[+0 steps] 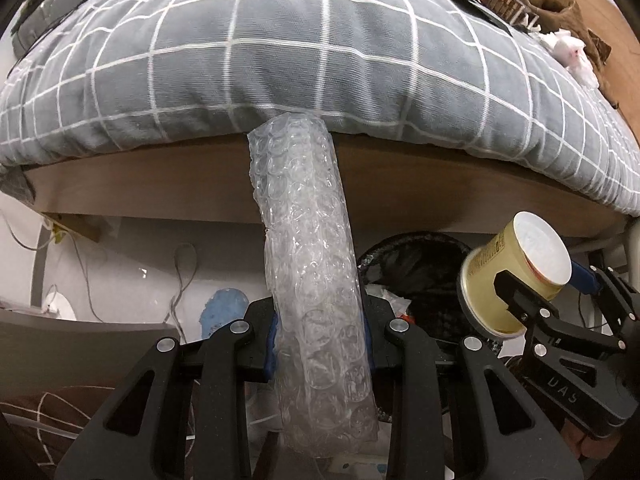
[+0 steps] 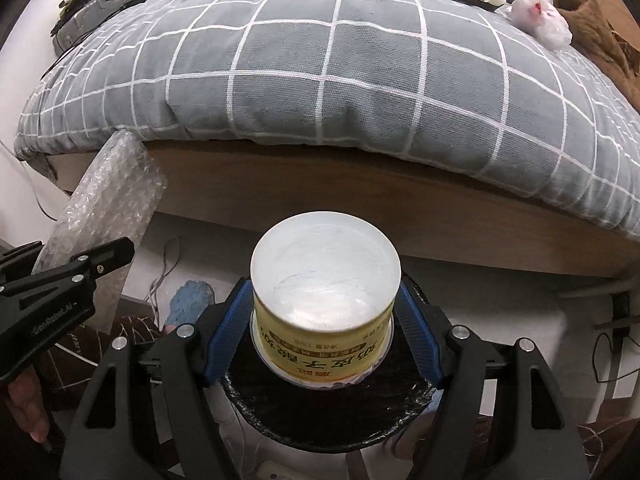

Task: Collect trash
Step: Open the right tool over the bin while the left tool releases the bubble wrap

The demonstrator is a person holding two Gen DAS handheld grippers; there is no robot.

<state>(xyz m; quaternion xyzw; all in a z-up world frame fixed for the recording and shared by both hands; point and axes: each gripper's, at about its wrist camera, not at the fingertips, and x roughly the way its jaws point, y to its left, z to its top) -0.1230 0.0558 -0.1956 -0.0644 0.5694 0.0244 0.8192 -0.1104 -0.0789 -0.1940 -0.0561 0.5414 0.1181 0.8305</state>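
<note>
The left gripper's (image 1: 320,320) fingers clenched a bubble wrap roll (image 1: 308,240) beside the bed (image 2: 320,80), while a yellow cup (image 2: 324,264) sat between the right gripper's (image 2: 324,292) fingers above a black bin (image 2: 320,412), grip or release unclear.

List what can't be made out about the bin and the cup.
- What lies in the bin: in the right wrist view the yogurt cup covers the opening; in the left wrist view the bubble wrap roll blocks most.
- Whether the right tongs pinch the cup: the pad contact is hidden behind its wall in both views.
</note>
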